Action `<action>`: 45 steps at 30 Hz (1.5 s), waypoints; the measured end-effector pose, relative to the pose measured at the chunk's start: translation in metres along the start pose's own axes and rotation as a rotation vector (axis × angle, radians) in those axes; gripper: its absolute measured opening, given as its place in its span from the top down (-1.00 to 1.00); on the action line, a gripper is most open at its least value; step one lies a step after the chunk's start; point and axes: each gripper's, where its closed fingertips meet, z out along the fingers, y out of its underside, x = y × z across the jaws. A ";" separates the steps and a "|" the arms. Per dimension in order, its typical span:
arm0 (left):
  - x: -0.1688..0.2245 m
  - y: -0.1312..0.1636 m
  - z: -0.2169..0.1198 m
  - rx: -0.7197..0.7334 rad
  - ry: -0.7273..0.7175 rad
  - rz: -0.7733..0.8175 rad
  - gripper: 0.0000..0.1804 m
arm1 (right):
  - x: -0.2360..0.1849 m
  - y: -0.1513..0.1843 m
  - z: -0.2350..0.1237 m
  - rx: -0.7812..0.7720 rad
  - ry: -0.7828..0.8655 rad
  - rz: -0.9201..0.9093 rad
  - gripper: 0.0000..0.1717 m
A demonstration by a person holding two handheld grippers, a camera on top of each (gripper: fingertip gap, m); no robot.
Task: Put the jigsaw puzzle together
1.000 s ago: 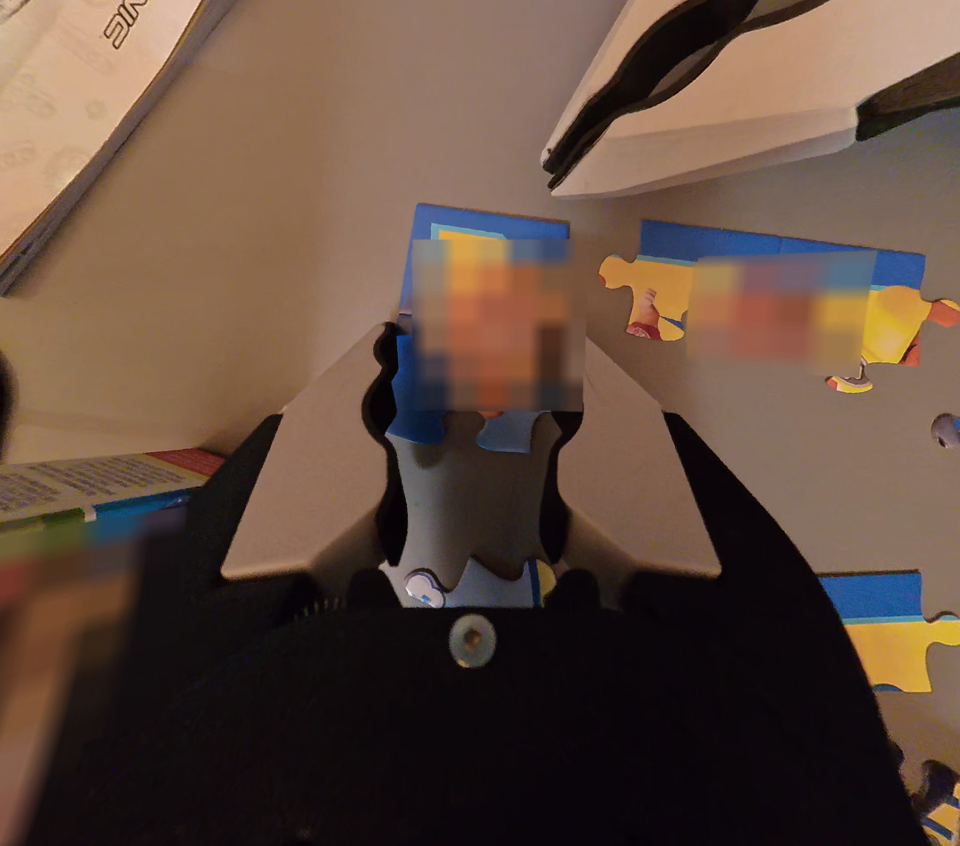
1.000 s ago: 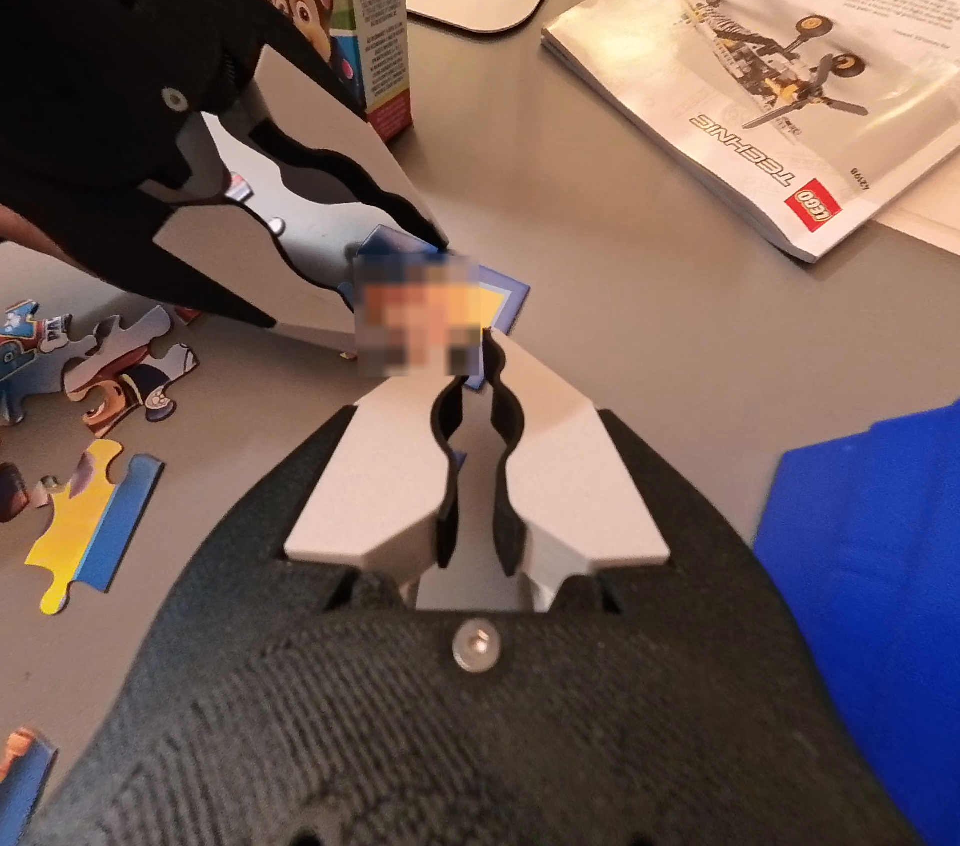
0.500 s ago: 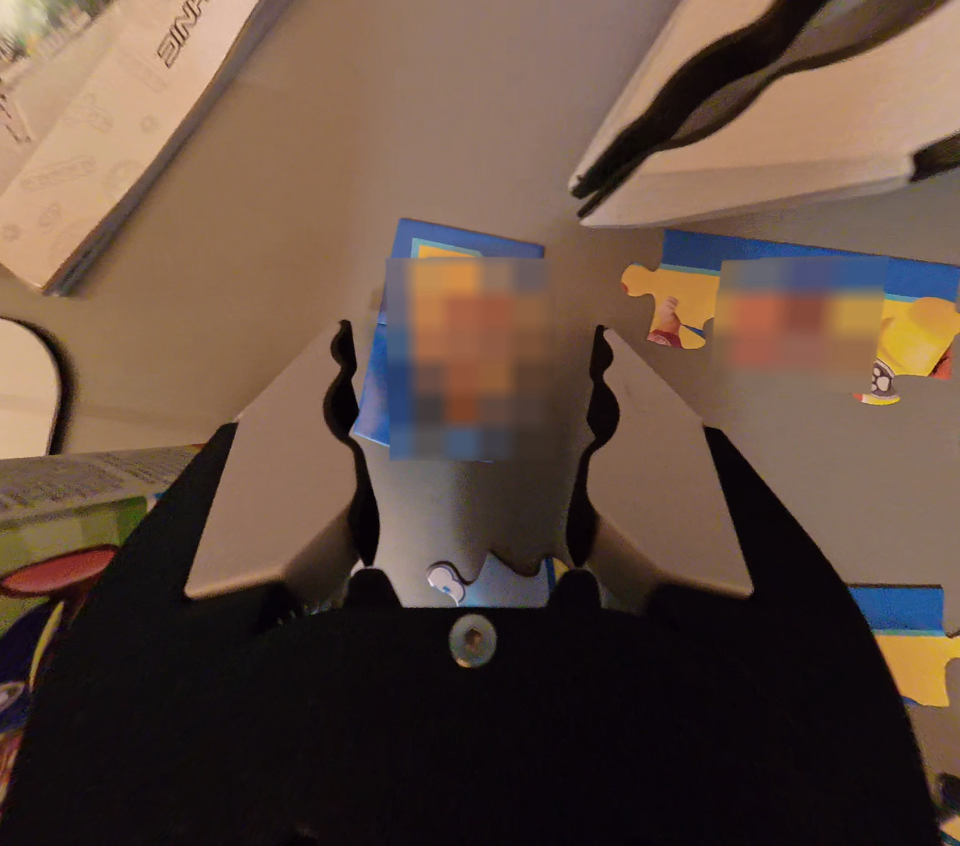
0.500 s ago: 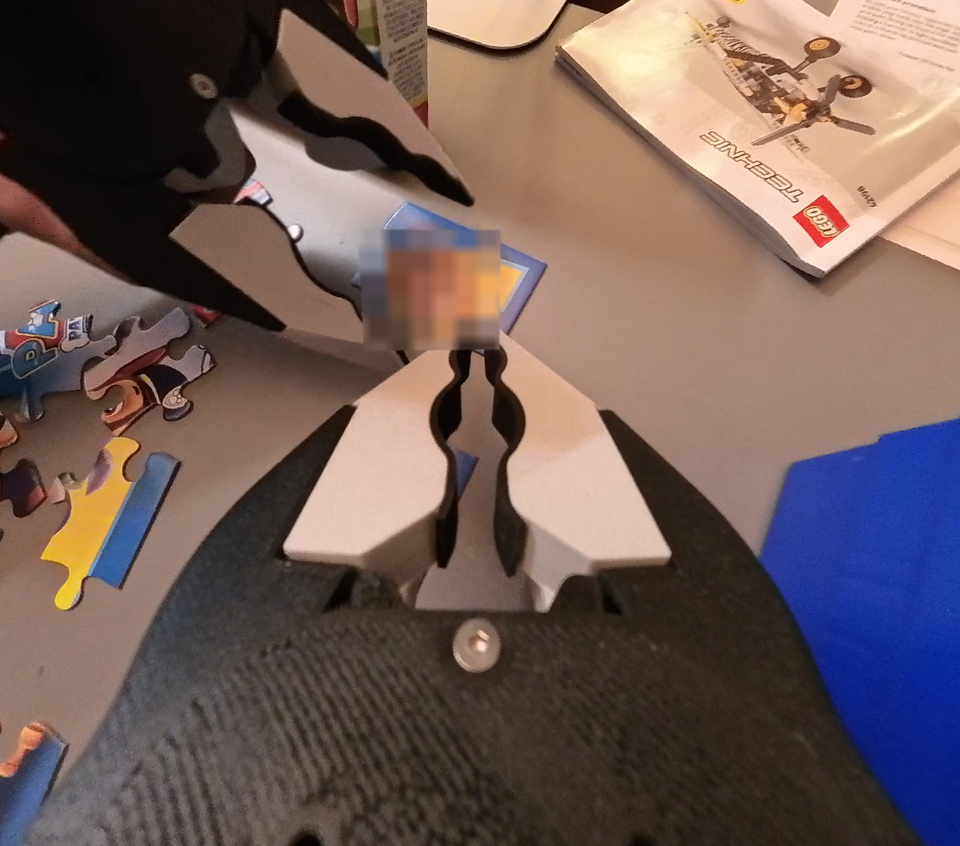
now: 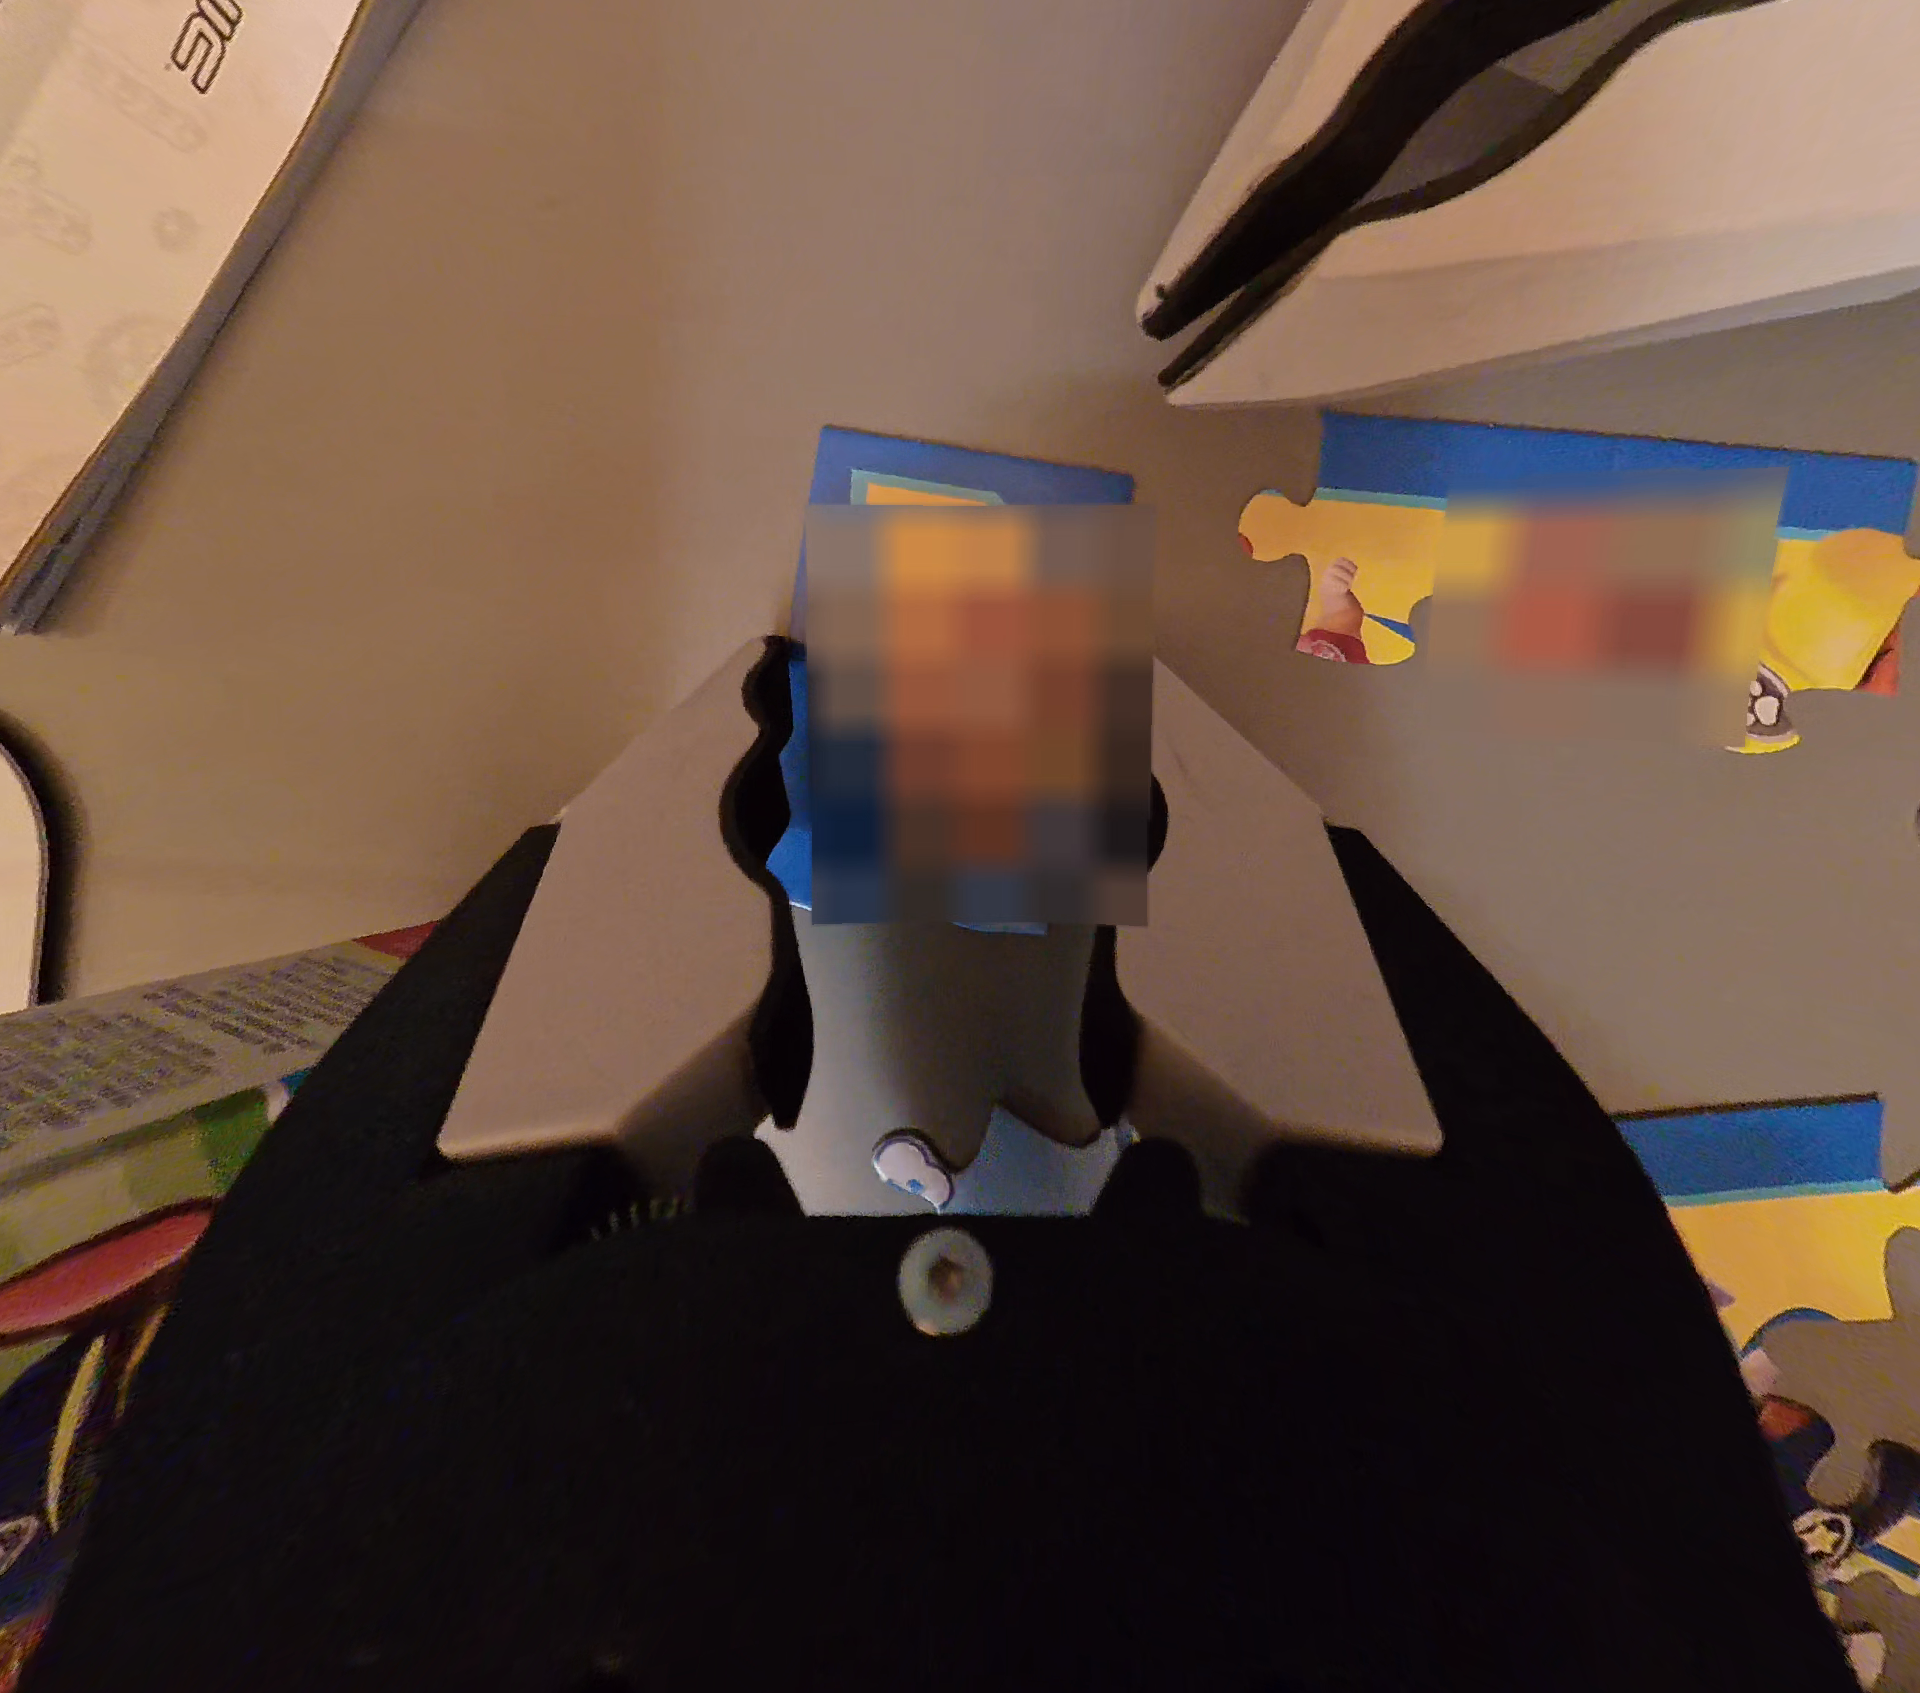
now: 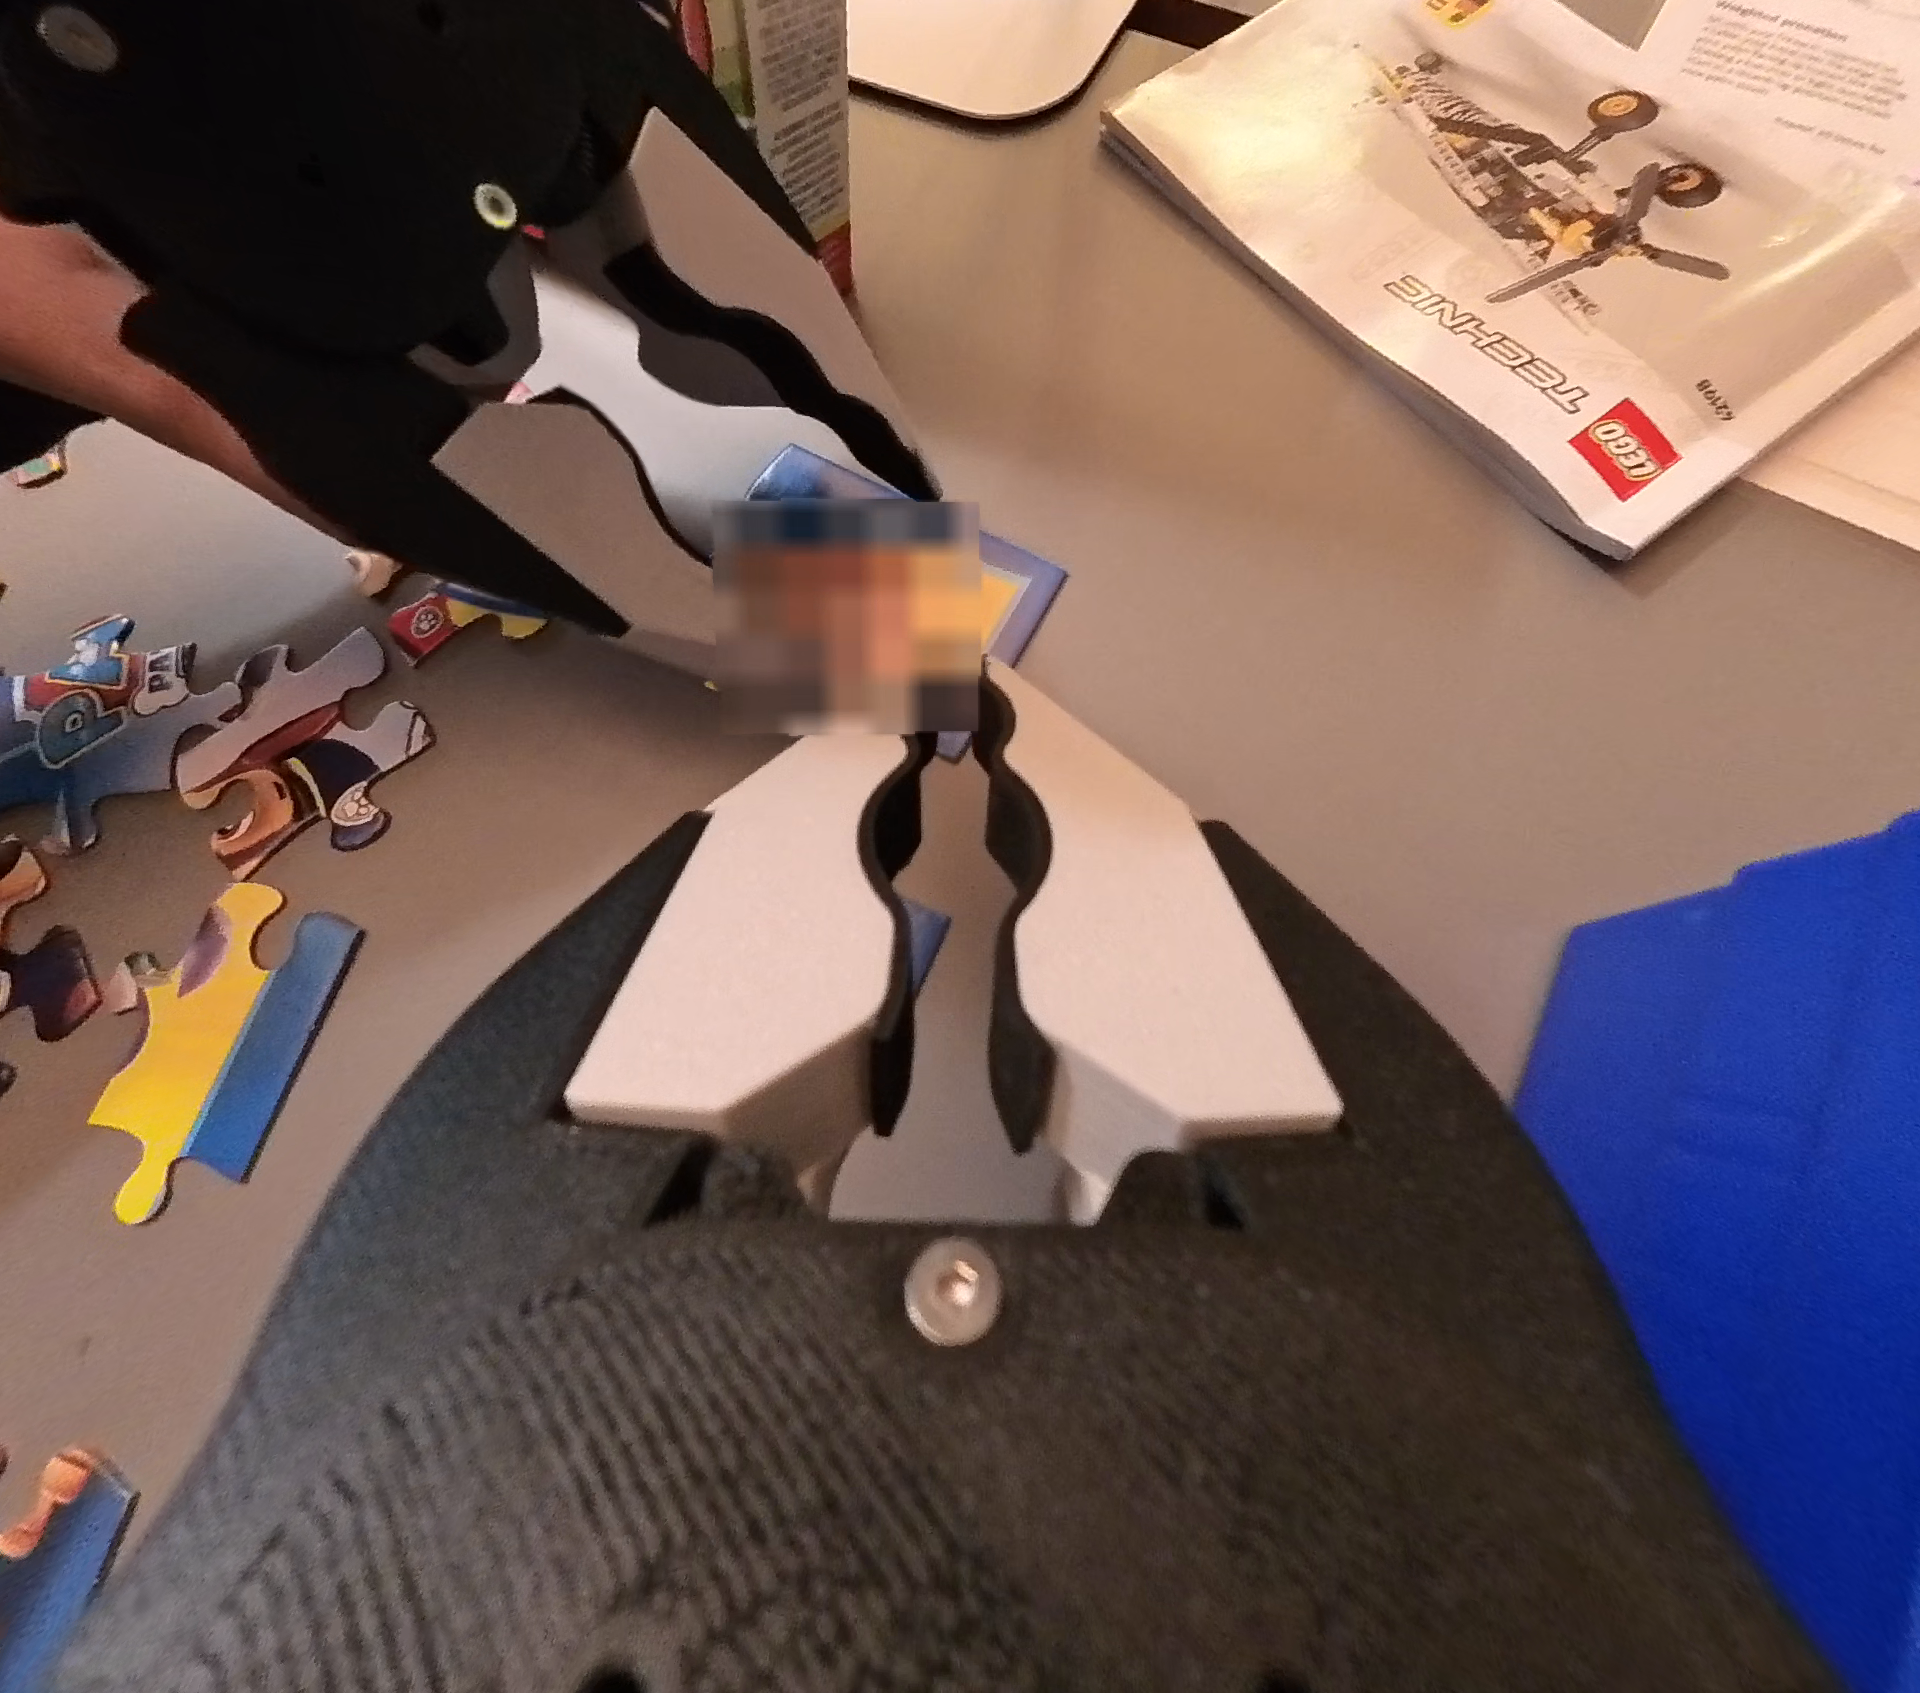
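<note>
Blue-edged puzzle piece [image 5: 966, 480] clamped in left hand-held gripper [image 5: 961, 667], right hand-held gripper [image 6: 971, 708] closed, tips beside it

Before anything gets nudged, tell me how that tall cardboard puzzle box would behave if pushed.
The puzzle box stands upright on a narrow base, so a high push would likely tip it. Being cardboard, it is probably light and may slide on the smooth table.

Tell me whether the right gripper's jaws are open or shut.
Shut. The right gripper shows its dark pads nearly meeting at the tips, beside the blue-bordered puzzle piece lying on the table.
</note>
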 end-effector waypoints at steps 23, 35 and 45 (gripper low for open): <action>-0.015 -0.004 -0.004 0.008 -0.016 -0.055 0.01 | 0.000 -0.002 -0.001 0.014 0.000 0.003 0.95; 0.007 0.007 -0.004 -0.071 0.004 -0.003 0.35 | 0.001 -0.005 -0.004 0.027 -0.003 0.007 0.95; 0.015 0.000 -0.013 -0.016 0.012 -0.010 0.36 | 0.000 -0.007 -0.006 0.038 -0.004 0.005 0.95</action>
